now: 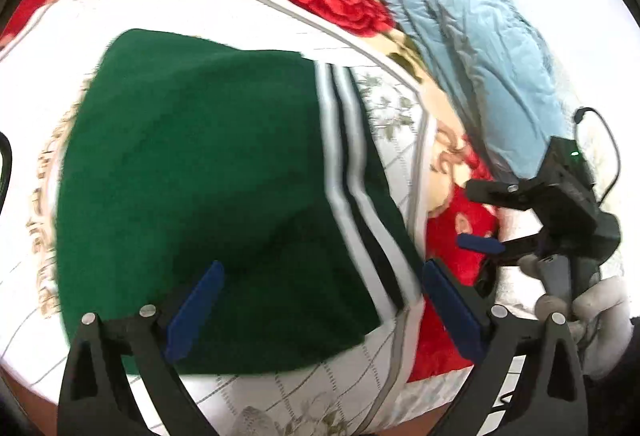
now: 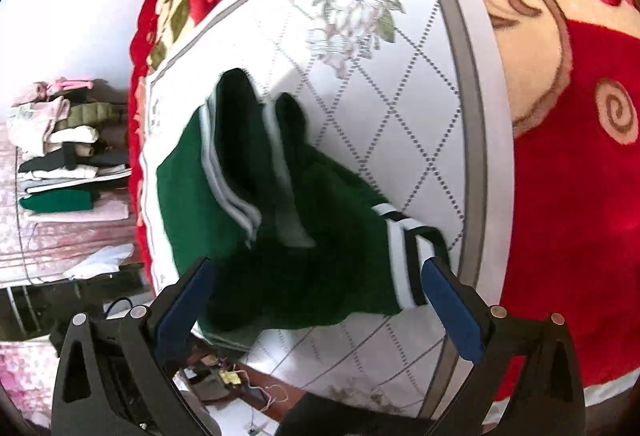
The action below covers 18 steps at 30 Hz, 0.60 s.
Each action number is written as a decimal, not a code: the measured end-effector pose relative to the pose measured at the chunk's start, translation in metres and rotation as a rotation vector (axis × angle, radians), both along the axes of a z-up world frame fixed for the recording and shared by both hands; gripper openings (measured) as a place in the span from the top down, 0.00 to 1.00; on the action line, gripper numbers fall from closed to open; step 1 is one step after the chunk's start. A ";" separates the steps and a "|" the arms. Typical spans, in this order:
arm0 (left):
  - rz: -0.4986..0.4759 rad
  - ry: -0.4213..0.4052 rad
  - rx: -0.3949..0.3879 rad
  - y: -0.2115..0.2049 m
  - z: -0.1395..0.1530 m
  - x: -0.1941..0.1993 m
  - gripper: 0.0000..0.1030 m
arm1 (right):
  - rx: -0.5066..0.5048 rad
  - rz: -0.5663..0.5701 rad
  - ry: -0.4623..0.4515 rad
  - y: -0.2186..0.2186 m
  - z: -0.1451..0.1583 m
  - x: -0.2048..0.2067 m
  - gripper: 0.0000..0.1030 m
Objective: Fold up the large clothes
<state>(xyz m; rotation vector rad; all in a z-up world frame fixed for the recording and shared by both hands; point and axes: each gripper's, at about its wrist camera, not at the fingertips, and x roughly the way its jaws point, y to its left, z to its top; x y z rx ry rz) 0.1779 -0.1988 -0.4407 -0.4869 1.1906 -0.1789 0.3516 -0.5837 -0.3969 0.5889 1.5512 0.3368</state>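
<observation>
Sweater [image 1: 192, 195] lay folded on the bed's white mat [image 1: 280, 396], its striped edge [image 1: 352, 171] running away toward the right, directly ahead of the left gripper [image 1: 320, 312], nearer than the right gripper [image 2: 316, 312], both jaws apart and empty.

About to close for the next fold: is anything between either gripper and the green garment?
Nothing visible. The left gripper is open directly over the green garment, and the right gripper is open over its striped cuff. Only the white quilted mat lies beneath it.
</observation>
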 end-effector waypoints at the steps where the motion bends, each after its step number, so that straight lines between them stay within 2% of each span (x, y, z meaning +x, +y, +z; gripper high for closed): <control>1: 0.024 0.003 0.016 0.006 0.003 -0.002 0.02 | 0.012 0.005 -0.004 0.002 0.005 0.002 0.00; 3: 0.073 0.007 0.069 0.019 0.006 -0.006 0.02 | 0.064 0.016 0.008 0.008 0.014 0.000 0.00; 5: 0.129 0.015 0.164 0.035 0.005 -0.007 0.02 | 0.101 0.018 0.039 0.019 0.007 -0.001 0.00; 7: 0.166 0.037 0.268 0.048 -0.005 -0.004 0.02 | 0.088 0.053 0.095 0.034 -0.013 -0.005 0.00; 9: 0.180 0.070 0.345 0.059 -0.015 -0.001 0.02 | 0.023 0.120 0.171 0.053 -0.048 -0.009 0.00; 10: 0.193 0.085 0.381 0.065 -0.021 0.000 0.02 | -0.009 0.137 0.199 0.059 -0.059 -0.013 0.15; 11: 0.202 0.100 0.404 0.071 -0.025 0.001 0.02 | -0.034 0.146 0.205 0.065 -0.066 -0.016 0.71; 12: 0.208 0.120 0.429 0.076 -0.032 0.003 0.02 | 0.009 0.137 0.205 0.070 -0.067 -0.018 0.86; 13: 0.213 0.133 0.448 0.081 -0.035 0.002 0.02 | 0.004 0.129 0.187 0.072 -0.060 -0.018 0.87; 15: 0.216 0.167 0.480 0.084 -0.044 0.005 0.02 | 0.009 0.112 0.094 0.073 -0.031 -0.018 0.91; 17: 0.225 0.185 0.488 0.087 -0.047 0.005 0.02 | 0.023 0.055 0.034 0.064 -0.006 -0.020 0.92; 18: 0.231 0.181 0.482 0.089 -0.046 0.002 0.02 | -0.004 0.018 0.016 0.054 0.003 -0.022 0.92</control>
